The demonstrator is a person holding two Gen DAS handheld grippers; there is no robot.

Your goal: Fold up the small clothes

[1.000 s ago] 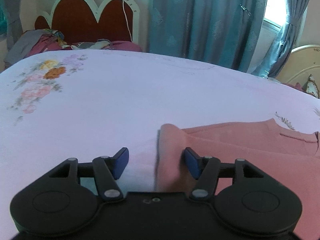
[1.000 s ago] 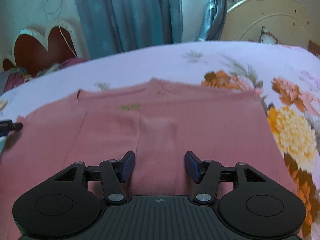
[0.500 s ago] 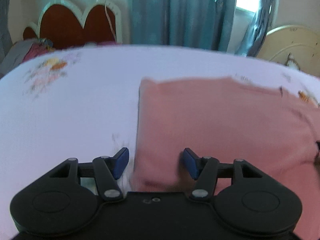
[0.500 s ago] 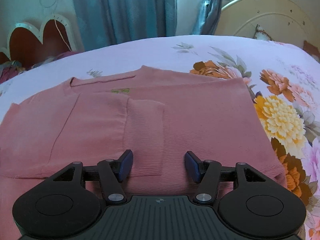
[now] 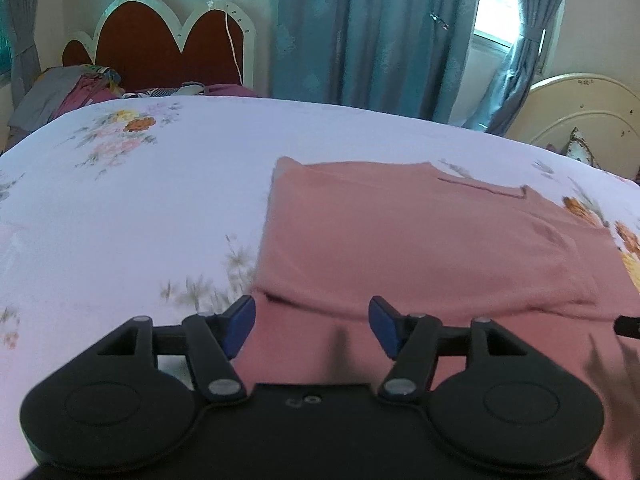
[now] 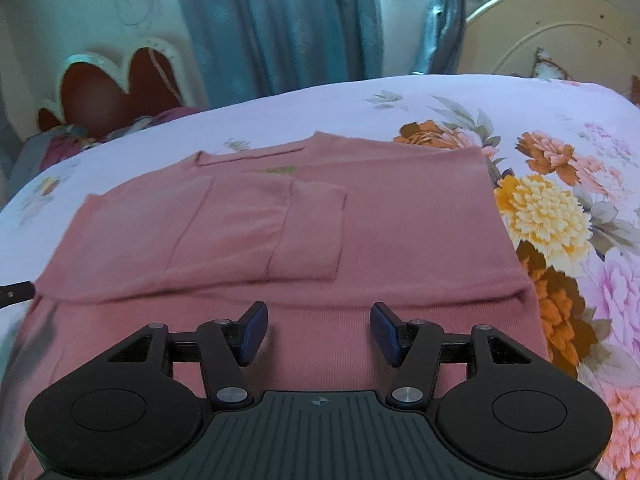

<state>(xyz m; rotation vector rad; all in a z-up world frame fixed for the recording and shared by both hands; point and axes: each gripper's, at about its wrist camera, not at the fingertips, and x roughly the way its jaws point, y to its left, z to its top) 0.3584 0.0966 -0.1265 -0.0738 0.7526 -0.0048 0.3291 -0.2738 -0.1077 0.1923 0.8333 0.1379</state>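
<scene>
A pink knit sweater (image 5: 420, 240) lies flat on the floral bedsheet (image 5: 140, 220), neckline at the far side. In the right wrist view the sweater (image 6: 408, 220) has a sleeve (image 6: 308, 232) folded across its chest. My left gripper (image 5: 312, 324) hovers over the sweater's near left part. Its jaws are opening, and only cloth lying below shows between the pads. My right gripper (image 6: 318, 330) stands open above the near hem band, gripping nothing. Each view catches a dark tip of the other gripper at its edge.
A red scalloped headboard (image 5: 168, 44) with a heap of clothes (image 5: 80, 88) beside it stands at the far left. Teal curtains (image 5: 360, 32) hang behind the bed. A cream headboard (image 6: 560, 32) stands at the far right. Bare sheet lies left of the sweater.
Both grippers have drawn back toward the near hem, so more of the sweater shows. The left one has shifted from the sweater's left edge to over its body.
</scene>
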